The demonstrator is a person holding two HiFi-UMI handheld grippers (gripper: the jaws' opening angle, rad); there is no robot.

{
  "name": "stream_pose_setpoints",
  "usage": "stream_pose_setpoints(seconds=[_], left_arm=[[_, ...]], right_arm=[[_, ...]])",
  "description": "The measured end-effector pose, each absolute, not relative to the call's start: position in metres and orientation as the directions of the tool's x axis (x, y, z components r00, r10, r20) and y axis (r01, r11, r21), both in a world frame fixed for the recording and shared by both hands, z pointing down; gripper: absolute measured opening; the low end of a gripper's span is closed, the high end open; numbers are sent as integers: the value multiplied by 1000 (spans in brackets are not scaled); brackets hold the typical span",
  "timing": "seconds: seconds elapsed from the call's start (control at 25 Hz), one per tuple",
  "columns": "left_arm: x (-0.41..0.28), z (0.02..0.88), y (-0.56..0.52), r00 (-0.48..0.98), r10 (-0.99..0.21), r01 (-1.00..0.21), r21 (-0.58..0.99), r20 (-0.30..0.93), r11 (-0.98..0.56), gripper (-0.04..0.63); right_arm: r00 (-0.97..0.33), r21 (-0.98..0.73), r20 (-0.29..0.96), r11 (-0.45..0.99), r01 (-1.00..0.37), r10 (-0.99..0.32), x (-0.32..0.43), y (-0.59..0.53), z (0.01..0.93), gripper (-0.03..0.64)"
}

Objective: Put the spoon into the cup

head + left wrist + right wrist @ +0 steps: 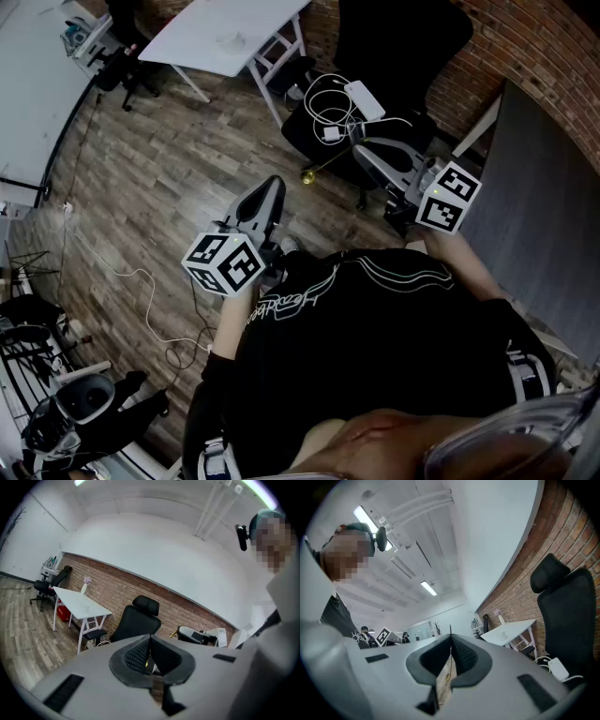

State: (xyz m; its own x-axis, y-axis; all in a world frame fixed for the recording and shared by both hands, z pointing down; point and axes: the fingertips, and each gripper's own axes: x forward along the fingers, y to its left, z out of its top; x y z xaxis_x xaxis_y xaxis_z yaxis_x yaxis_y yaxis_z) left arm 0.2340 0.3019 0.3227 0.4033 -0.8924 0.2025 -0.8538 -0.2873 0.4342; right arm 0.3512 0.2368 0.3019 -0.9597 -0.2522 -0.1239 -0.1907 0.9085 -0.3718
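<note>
Both the grey left gripper (270,190) and grey right gripper (362,153) are held shut and empty mid-frame, no spoon or cup can be spotted, so those should probably be located first.

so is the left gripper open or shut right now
Shut. The left gripper shows both jaws pressed together in its own view, nothing between them.

Matt wood-plank floor (159,178), rough red brick wall (553,56), smooth white tabletop (220,33), matt grey plastic left claw (150,639)
</note>
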Motion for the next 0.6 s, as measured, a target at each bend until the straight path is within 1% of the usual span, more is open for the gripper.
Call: stream_pose_setpoints(seconds=[0.6], left_arm=[[221,333,301,388,-893,-860,439,227,-261,5]], right_arm=[[-967,-386,-134,910,-150,-216,331,234,309,0]])
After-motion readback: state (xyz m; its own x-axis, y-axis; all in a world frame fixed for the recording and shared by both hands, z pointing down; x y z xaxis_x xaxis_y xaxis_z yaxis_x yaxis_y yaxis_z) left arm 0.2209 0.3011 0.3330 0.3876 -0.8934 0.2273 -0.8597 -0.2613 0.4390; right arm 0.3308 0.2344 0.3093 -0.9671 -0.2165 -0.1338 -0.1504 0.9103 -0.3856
